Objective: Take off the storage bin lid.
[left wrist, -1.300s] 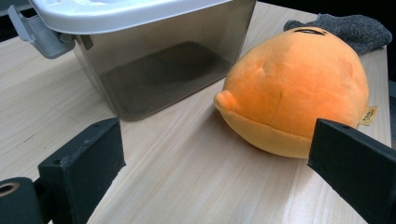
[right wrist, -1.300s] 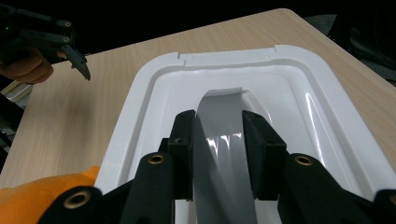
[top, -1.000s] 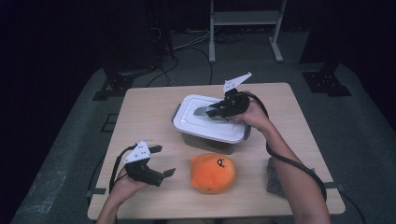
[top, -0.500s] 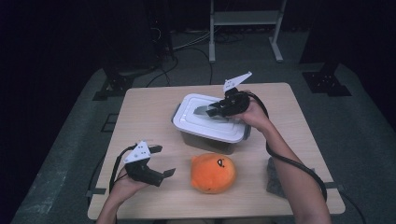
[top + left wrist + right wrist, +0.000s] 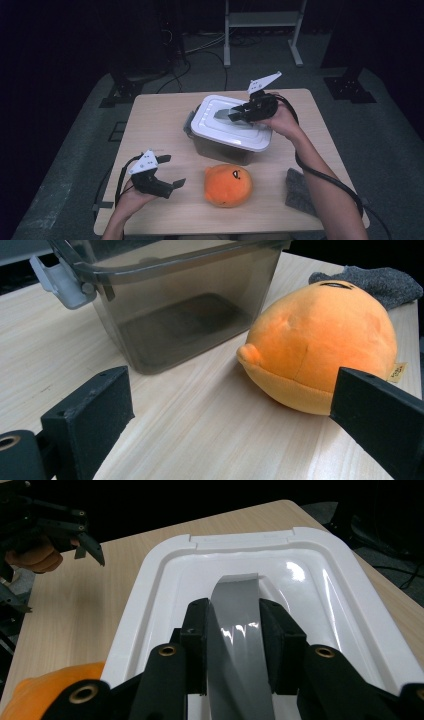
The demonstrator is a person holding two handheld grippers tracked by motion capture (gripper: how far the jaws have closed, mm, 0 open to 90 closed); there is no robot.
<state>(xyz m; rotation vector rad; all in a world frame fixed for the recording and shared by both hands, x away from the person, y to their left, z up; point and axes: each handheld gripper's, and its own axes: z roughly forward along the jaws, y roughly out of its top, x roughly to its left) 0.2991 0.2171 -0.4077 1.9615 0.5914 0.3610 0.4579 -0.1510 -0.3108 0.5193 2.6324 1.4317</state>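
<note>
Right hand-held gripper (image 5: 234,630) clamped on the grey lid handle (image 5: 237,625) of the white lid (image 5: 231,122), left hand-held gripper (image 5: 172,176) spread open, orange plush toy (image 5: 320,342) just ahead between its jaws, on the worktop (image 5: 160,125)

The table (image 5: 165,120) is lit from above while the surrounding floor is left almost black; contrast in the high view is therefore strong, and fine detail is softened by a slight overall blur; short, soft shadows are cast beneath the orange plush toy (image 5: 229,185) and the container (image 5: 185,305); bright specular glare is seen on the glossy white lid (image 5: 310,580) and its grey handle (image 5: 239,630); the near jaws are rendered slightly soft in both gripper views.
</note>
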